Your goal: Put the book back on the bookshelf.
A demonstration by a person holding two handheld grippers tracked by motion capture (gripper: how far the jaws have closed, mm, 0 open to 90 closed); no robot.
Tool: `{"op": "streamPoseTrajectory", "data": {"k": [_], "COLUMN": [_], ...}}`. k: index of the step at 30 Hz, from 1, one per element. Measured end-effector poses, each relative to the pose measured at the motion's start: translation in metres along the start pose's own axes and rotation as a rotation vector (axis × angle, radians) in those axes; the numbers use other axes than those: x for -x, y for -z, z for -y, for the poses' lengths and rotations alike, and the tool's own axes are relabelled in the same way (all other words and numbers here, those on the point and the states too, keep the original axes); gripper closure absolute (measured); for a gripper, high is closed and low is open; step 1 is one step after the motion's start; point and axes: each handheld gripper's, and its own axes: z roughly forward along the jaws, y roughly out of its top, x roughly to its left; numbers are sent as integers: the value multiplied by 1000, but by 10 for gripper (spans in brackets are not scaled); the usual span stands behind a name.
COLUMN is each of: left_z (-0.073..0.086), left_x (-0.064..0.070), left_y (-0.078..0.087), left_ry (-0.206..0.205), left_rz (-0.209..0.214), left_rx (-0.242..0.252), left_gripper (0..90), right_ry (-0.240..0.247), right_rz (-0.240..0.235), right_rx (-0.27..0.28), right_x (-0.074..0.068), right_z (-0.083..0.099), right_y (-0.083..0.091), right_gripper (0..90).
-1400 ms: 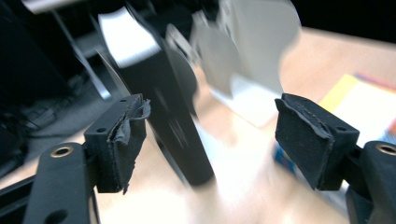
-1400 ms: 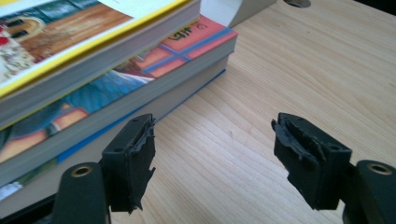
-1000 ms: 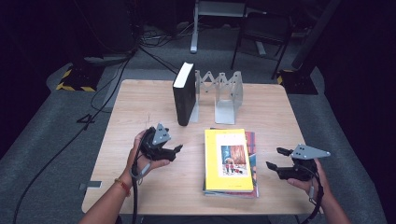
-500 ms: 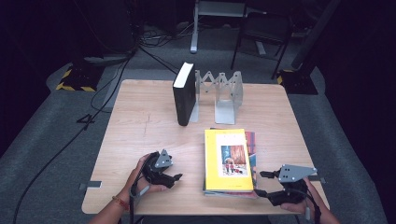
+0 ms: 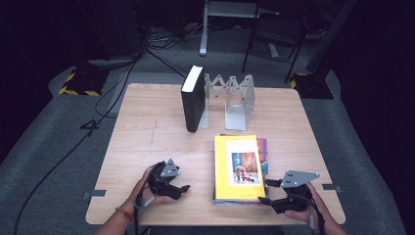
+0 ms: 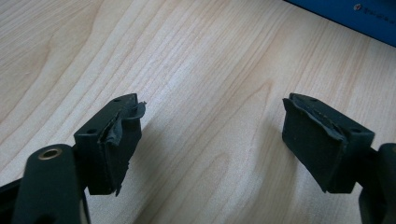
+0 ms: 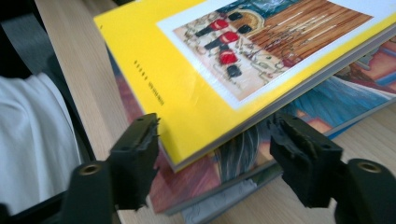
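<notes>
While both claws stand open, the right gripper [image 5: 271,192] straddles the near right corner of the yellow book [image 5: 238,166], the left gripper [image 5: 182,190] over bare wood.

Lying flat atop a small stack at the 5 o'clock part of the table [image 5: 147,127], the yellow book runs its long axis from 6 toward 12 o'clock, its corner between the right jaws overhanging the books beneath. Bare wood lies between the stack and the left gripper at 7 o'clock; toward 12 o'clock a black book [image 5: 192,98] stands upright against a metal rack [image 5: 235,100].
</notes>
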Motion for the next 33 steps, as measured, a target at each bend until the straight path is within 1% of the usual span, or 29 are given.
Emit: {"op": "streamPoseTrajectory", "data": {"k": [1,2,4,5,6,7,8,9,10,11,13,14,15,16,17,19,20,21,22,23,25,26,27,28,30,31,32,33], "left_z": [-1,-1,-3,-4,-6,-8,-11,-11,-18,-18,-24,-27,-30,-34,-38,-45,-49,-52,-56,-59,-65,-67,-69,-71,-76,-78,-80,-81], "left_x": [0,0,0,0,0,-1,-1,-1,-2,-2,-5,-6,-6,-7,-8,-9,-10,-9,-9,-9,-9,-9,-9,-8,-6,-5,-5,-4], "left_y": [0,-1,-3,-4,-5,-8,-10,-10,-15,-15,-21,-24,-26,-29,-31,-34,-35,-37,-40,-42,-46,-48,-50,-52,-54,-55,-56,-57], "left_ry": [-2,1,2,-4,0,0,-3,-3,-6,-6,-7,-4,-8,-17,-17,-5,-5,-10,-21,-23,-19,-23,-28,-29,-39,-40,-41,-54], "left_rz": [1,-1,-1,2,0,-5,-5,-5,-16,-16,-19,-25,-38,-38,-29,-35,-37,-39,-44,-53,-45,-55,-52,-44,-47,-46,-47,-55], "left_rx": [-5,-4,-4,-6,-5,-5,-9,-9,-8,-8,-8,-2,1,-2,2,35,52,55,46,50,62,65,59,62,71,73,76,66], "left_gripper": [185,179,174,172,169,167,167,168,177,193,193,198,207,213,212,222,228,236,235,230,233,237,240,238,238,239,240,241], "right_ry": [-18,-23,-14,-17,-16,-8,-18,-29,-45,-45,-84,-87,-83,-84,-84,-85,-84,-88,-84,-79,-85,-88,-84,-73,-63,-54,-48,-41], "right_rz": [-10,-18,-40,-47,-51,-52,-48,-43,-38,-38,-21,-22,-16,-12,-4,-8,-8,-8,-13,-16,-27,-38,-45,-40,-42,-45,-50,-59], "right_rx": [-8,-14,-19,-20,-26,-32,-29,-23,-26,-26,-32,-35,-39,-47,-53,-75,-82,-90,-97,-103,-109,-113,-114,-115,-111,-104,-94,-77], "right_x": [3,4,6,6,7,8,10,13,16,16,21,23,23,24,26,29,30,32,34,36,41,43,43,43,42,41,41,40], "right_z": [-1,-2,-6,-8,-11,-14,-16,-17,-18,-18,-20,-20,-21,-23,-25,-29,-31,-33,-35,-36,-37,-38,-38,-38,-38,-38,-38,-37], "right_y": [-2,-4,-7,-9,-11,-12,-13,-12,-13,-13,-16,-18,-19,-20,-21,-24,-26,-28,-30,-30,-31,-32,-32,-32,-33,-33,-34,-34], "right_gripper": [263,261,248,238,212,201,250,264,274,274,276,256,249,247,243,203,184,167,162,161,161,160,158,152,153,159,187,192]}}
